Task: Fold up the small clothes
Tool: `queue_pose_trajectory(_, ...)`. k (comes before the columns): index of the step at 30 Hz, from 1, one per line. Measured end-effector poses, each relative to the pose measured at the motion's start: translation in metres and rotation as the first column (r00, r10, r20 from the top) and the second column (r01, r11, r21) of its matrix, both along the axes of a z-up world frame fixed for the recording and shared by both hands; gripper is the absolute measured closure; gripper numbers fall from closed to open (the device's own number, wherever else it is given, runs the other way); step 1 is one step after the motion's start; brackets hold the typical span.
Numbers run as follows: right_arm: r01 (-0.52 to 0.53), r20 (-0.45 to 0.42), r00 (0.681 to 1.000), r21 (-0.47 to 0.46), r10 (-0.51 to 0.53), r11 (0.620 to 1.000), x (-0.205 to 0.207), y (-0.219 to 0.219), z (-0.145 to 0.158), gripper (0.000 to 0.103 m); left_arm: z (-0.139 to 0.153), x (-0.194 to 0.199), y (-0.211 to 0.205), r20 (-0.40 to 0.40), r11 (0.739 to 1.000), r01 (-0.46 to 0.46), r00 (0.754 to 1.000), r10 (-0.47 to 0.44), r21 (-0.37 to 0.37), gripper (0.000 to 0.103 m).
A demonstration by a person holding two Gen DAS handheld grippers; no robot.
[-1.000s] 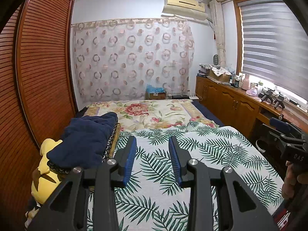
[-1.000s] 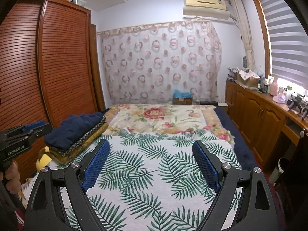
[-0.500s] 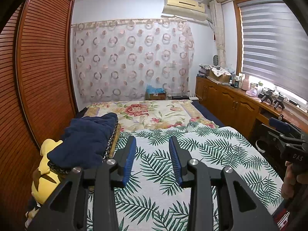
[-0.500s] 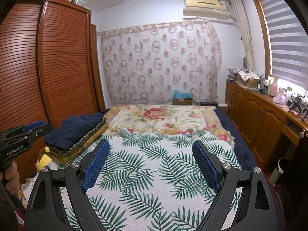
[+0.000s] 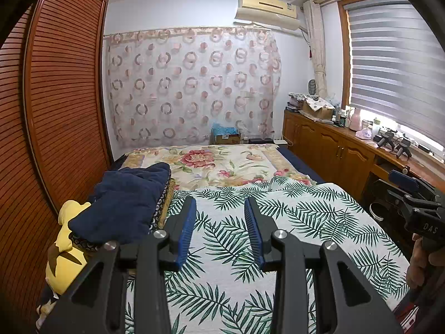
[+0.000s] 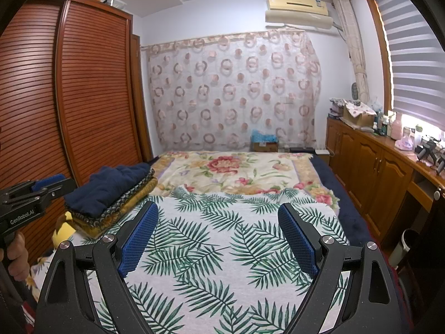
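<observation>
A stack of folded clothes with a navy piece point(image 5: 125, 203) on top lies at the bed's left side, over patterned and yellow pieces; it also shows in the right wrist view point(image 6: 111, 189). My left gripper point(image 5: 219, 208) hovers above the palm-leaf cover point(image 5: 278, 222), jaws partly open and empty. My right gripper point(image 6: 218, 217) is wide open and empty above the same cover point(image 6: 222, 236). Each gripper shows at the edge of the other's view: the right one point(image 5: 411, 200), the left one point(image 6: 30, 194).
A floral blanket point(image 6: 236, 169) covers the far half of the bed. A slatted wooden wardrobe point(image 5: 55, 111) stands close on the left. Wooden cabinets point(image 6: 375, 172) with clutter run along the right under the window. A bin point(image 6: 403, 247) stands by the bed's right side.
</observation>
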State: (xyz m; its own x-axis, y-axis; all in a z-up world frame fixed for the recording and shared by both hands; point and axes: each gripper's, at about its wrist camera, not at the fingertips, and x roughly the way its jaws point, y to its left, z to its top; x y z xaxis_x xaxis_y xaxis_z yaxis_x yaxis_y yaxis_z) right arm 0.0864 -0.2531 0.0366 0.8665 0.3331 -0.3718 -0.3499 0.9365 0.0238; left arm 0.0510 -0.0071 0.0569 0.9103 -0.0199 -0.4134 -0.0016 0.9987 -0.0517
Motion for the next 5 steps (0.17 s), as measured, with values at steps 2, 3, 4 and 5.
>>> queue_pose_trajectory(2,0.000,0.000,1.000,-0.001,0.000,1.000,0.0001,0.0000,-0.0001,0.013,-0.0001,0.0000,-0.0001,0.000,1.000,0.000,1.000,0.000,0.001,0.068)
queue_pose_trajectory(3,0.000,0.000,1.000,0.000,0.000,1.000,0.0001,-0.0002,-0.0002,0.013,-0.0003,0.0005,0.0004,0.000,1.000,0.001,1.000,-0.001,0.001,0.068)
queue_pose_trajectory(4,-0.001,0.000,1.000,0.000,0.001,1.000,0.0001,-0.0002,-0.0002,0.013,-0.0002,0.0002,0.0000,-0.001,1.000,0.001,1.000,-0.001,0.001,0.068)
queue_pose_trajectory(5,0.000,-0.001,1.000,-0.001,0.000,1.000,0.0001,-0.0003,-0.0004,0.013,-0.0003,-0.0002,-0.0004,0.000,1.000,0.000,1.000,0.000,0.000,0.068)
